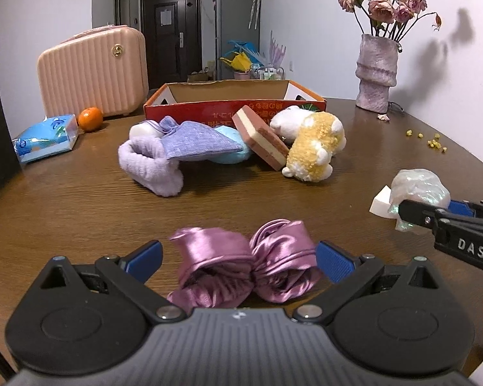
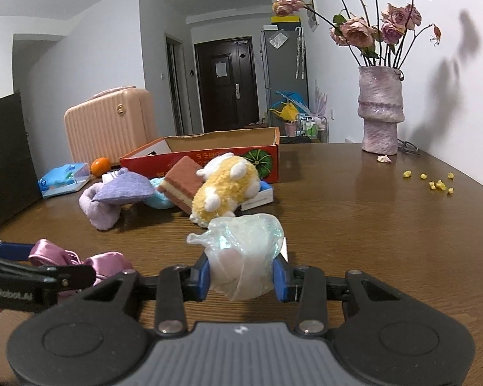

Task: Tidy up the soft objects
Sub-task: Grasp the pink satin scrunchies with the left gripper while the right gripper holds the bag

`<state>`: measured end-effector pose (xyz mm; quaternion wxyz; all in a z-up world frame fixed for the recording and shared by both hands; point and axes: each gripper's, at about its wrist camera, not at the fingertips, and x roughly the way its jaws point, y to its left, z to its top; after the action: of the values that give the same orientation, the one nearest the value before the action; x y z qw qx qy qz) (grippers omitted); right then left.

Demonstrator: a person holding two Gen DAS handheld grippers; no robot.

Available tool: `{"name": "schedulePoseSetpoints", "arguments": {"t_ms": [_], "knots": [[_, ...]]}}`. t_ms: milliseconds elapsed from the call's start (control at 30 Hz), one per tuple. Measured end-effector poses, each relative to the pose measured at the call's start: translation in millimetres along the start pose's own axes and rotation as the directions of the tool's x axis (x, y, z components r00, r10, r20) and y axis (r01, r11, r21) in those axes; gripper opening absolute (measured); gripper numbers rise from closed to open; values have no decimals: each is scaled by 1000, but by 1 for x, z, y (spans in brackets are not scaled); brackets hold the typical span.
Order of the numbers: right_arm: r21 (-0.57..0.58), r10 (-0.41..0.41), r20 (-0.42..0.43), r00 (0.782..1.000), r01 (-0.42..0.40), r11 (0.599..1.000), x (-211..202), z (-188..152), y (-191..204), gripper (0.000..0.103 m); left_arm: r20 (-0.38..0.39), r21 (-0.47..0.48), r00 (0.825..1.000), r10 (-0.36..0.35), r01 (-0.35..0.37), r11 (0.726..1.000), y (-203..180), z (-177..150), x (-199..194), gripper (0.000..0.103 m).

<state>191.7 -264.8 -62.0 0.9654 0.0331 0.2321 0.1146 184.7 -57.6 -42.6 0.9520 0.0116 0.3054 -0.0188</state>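
At the table's near edge, both grippers are collecting soft things.
The right gripper (image 2: pixel 241 276) is clamping the iridescent pouch (image 2: pixel 244 254); the left gripper (image 1: pixel 240 257) is standing apart around the satin scrunchie (image 1: pixel 244 257), likely closing next, then carrying to the far box (image 1: pixel 235 106).

White capitals "DAS" stand on the black arm of the right tongs (image 1: pixel 412 214), seen in the left wrist view well to the right of the open orange-red cardboard box (image 1: pixel 235 104). In the right wrist view the black arm of the left tongs (image 2: pixel 61 273), well in front of that box and to its left, bears white lettering that runs reversed and is cut by the frame edge, so I cannot read it surely. The box front carries yellow characters that appear upside down and too small to read.
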Motion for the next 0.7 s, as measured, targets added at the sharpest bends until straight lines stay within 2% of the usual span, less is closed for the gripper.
{"name": "schedulePoseSetpoints", "arguments": {"t_ms": [300, 600, 700], "knots": [[8, 3, -7, 1000, -3, 1000, 6, 0, -7, 37, -46, 25, 998, 35, -33, 999, -12, -1, 30, 103], [5, -1, -14, 1000, 1, 1000, 11, 0, -6, 37, -77, 16, 997, 19, -18, 1000, -11, -4, 46, 103], [3, -2, -16, 1000, 3, 1000, 11, 0, -6, 37, -75, 18, 997, 10, -9, 1000, -11, -5, 46, 91]]}}
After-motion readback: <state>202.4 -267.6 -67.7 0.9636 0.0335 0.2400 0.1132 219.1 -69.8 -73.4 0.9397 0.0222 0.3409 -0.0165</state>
